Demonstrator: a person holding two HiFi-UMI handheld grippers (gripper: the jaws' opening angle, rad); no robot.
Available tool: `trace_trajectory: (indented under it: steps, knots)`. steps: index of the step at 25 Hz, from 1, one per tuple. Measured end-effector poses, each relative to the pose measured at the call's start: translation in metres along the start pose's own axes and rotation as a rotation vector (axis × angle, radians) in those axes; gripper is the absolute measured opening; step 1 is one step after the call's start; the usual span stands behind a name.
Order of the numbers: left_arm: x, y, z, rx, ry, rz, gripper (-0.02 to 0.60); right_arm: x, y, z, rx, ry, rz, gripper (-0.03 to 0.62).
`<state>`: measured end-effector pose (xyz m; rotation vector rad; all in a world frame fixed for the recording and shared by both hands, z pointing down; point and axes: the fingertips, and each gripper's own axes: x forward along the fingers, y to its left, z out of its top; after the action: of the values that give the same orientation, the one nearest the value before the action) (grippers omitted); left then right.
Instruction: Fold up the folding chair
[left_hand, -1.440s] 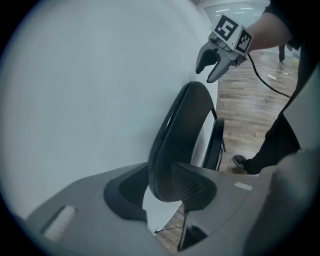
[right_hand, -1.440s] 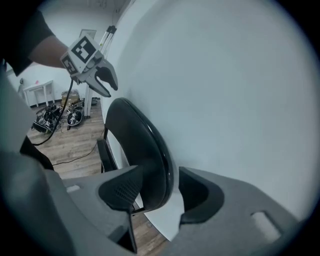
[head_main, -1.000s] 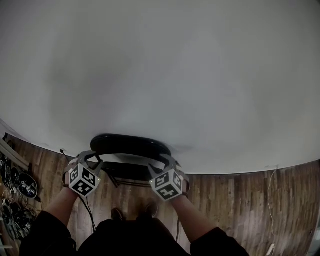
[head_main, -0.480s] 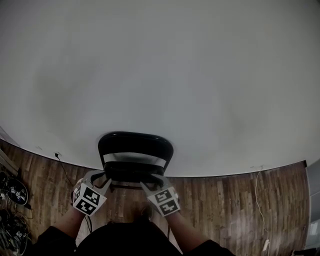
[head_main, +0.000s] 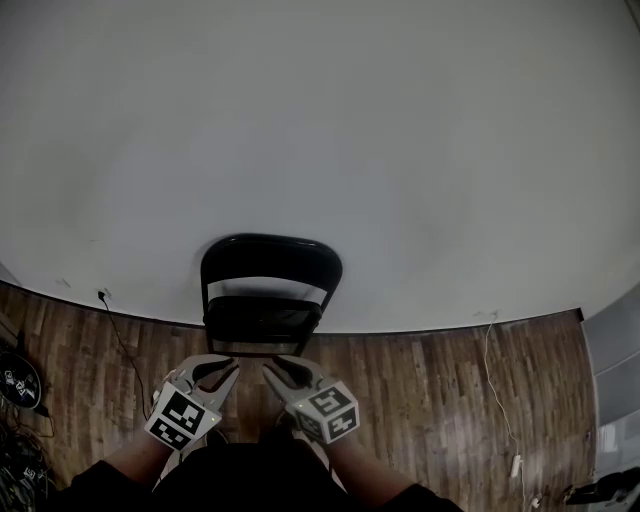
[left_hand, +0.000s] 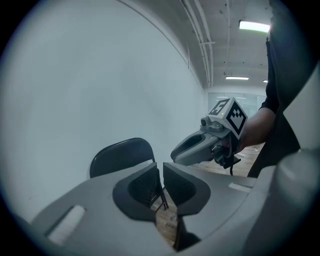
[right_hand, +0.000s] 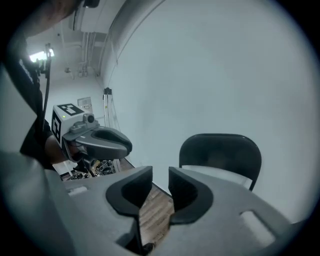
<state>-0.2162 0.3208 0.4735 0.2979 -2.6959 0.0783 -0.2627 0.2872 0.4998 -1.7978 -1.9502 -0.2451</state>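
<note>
- Two hand-held grippers were at the top of the folding chair (head_main: 270, 262) one second ago; now both are drawn back from it, toward the person, and they touch nothing.
- Between the chair and the gripper tips there is now a strip of bare wooden floor (head_main: 430, 385), which the earlier picture did not show.
- The chair itself appears more whole than before, with the backrest and the seat both seen from the front.
- The jaws of both grippers have just been closing, and nothing is between them.
- The left hand-held gripper (head_main: 229, 369) has its jaws almost together, with only a thin slit left.
- The right hand-held gripper (head_main: 274, 371) keeps a clearer gap between its jaws, through which the floor boards are seen.
- The chair is black, with a rounded backrest, a pale opening under it and a dark seat panel below.
- It stands upright on the floor, close against the white wall (head_main: 320, 120), and it looks folded flat, though I cannot be fully sure of this.
- Both grippers point forward at the chair and a little downward, side by side, with their tips near each other.
- The marker cubes (head_main: 182, 418) sit behind the jaws, and the person's forearms come up from the bottom edge of the head view.
- A thin cable (head_main: 118, 335) runs along the floor at the left of the chair.
</note>
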Motion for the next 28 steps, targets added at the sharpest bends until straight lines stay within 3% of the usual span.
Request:
trace_trajectory:
  steps: [8, 13, 21, 28]
  knots:
    - [-0.012, -0.038, 0.021, -0.063, -0.061, -0.021, 0.015, -0.035, 0.033, 0.011, 0.027, -0.088, 0.113, 0.061]
    - [-0.006, -0.068, 0.048, -0.050, -0.085, -0.041, 0.003, -0.070, 0.031, 0.033, 0.018, -0.169, 0.173, 0.040]
    - [0.007, -0.105, 0.088, -0.050, -0.171, -0.045, 0.003, -0.115, 0.014, 0.038, 0.015, -0.287, 0.198, 0.003]
    - [0.019, -0.120, 0.078, -0.123, -0.200, -0.065, 0.002, -0.117, 0.005, 0.014, 0.014, -0.327, 0.191, 0.003]
